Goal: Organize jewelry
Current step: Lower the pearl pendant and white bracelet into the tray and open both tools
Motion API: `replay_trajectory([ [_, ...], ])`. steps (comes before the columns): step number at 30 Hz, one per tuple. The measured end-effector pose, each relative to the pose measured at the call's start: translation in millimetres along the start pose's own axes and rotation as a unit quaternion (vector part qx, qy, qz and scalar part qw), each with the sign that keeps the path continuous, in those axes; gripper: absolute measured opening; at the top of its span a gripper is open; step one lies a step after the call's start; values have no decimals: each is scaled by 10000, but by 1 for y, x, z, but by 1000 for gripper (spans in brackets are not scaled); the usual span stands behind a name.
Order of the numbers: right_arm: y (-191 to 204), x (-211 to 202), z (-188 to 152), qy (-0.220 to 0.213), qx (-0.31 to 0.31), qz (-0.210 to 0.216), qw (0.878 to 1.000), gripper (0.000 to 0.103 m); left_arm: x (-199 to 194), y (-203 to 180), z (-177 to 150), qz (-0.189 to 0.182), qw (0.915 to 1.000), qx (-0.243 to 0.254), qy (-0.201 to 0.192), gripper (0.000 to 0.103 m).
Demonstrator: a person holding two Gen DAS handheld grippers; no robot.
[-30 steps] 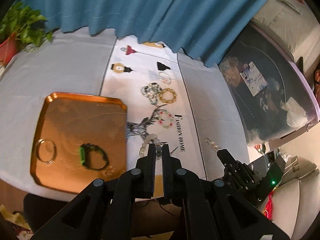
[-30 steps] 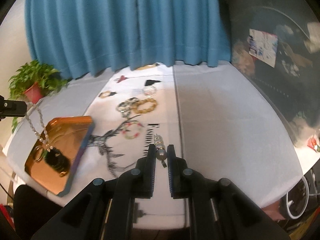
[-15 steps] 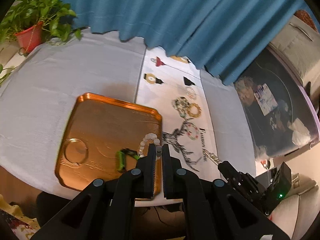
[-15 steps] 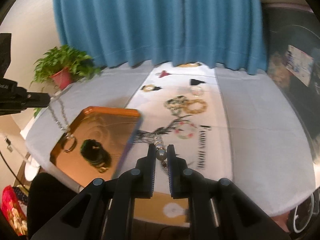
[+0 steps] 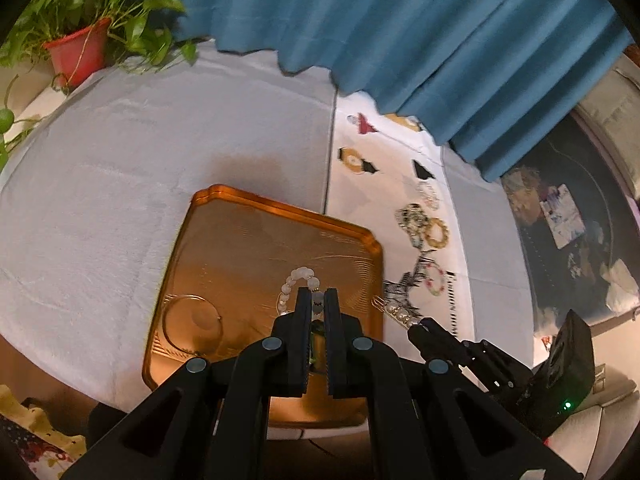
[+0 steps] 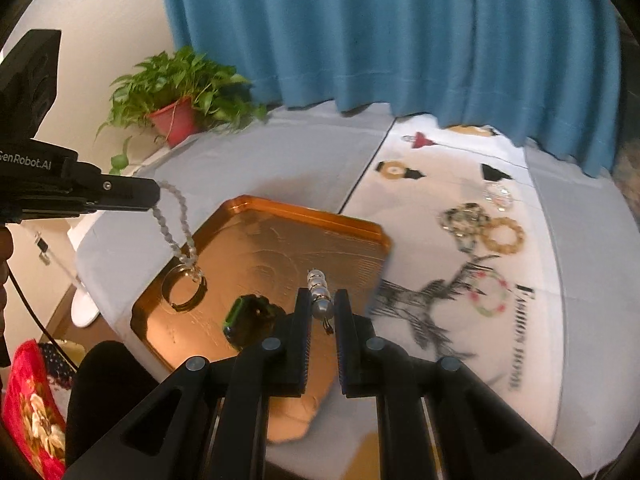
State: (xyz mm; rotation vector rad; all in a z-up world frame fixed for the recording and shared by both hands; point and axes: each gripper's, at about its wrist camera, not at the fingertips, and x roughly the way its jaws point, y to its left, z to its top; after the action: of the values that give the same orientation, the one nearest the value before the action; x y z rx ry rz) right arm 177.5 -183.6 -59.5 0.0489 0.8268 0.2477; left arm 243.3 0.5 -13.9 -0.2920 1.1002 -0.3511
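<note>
The left tongs are clamped on a loop of pale, translucent beads, which arches just past their tips at the centre of the left wrist view; in the right wrist view the same bracelet hangs from those tongs at the left edge of the frame, down over the near left part of the tray. The right tongs are pressed together on a short strand of silvery metal beads with a small hook dangling below, at lower centre of their own view.

Under both lies a copper-orange rectangular metal tray with notched corners. On it rest a thin gold ring bangle at the left and a dark bracelet with a green piece nearer the middle.

The tray sits on a surface covered in grey-white cloth. Right of the tray a white printed runner carries more jewelry: a yellow bead bracelet, a dark mottled bead bracelet, a pink and green bead bracelet and a clear one.

A green potted plant in a red pot stands at upper left, before a blue curtain.
</note>
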Motion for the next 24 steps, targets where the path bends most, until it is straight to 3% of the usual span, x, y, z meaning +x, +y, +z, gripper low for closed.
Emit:
replay_trajectory([
  [4, 6, 20, 7, 87, -58, 36, 9999, 12, 24, 13, 8, 270, 9996, 60, 39, 4],
  [5, 7, 26, 8, 123, -89, 104, 9998, 12, 32, 16, 10, 424, 9990, 133, 68, 14],
  [6, 9, 32, 9, 187, -113, 156, 9996, 15, 41, 19, 11, 700, 9972, 150, 191, 39],
  [7, 10, 41, 9, 351, -141, 145, 9992, 20, 48, 22, 10, 986, 9946, 137, 294, 58],
  [8, 11, 47, 8, 559, -149, 15, 9983, 42, 53, 26, 7, 1326, 9903, 124, 385, 89],
  [9, 12, 48, 6, 649, -131, -52, 9978, 61, 51, 28, 2, 1432, 9890, 125, 350, 93],
  [13, 12, 9, -17, 541, 20, 19, 9985, 64, 24, 27, -37, 1625, 9862, 219, 219, 93],
  [17, 18, -43, -58, 445, 221, -19, 9988, 70, -9, 20, -96, 1411, 9898, 94, 147, 95],
  [21, 30, -85, -89, 407, 86, -152, 9990, 72, -27, 3, -154, 1242, 9917, 36, 343, 95],
  [24, 38, -110, -99, 268, -77, -369, 9989, 74, -36, -8, -184, 1321, 9900, 87, 487, 95],
])
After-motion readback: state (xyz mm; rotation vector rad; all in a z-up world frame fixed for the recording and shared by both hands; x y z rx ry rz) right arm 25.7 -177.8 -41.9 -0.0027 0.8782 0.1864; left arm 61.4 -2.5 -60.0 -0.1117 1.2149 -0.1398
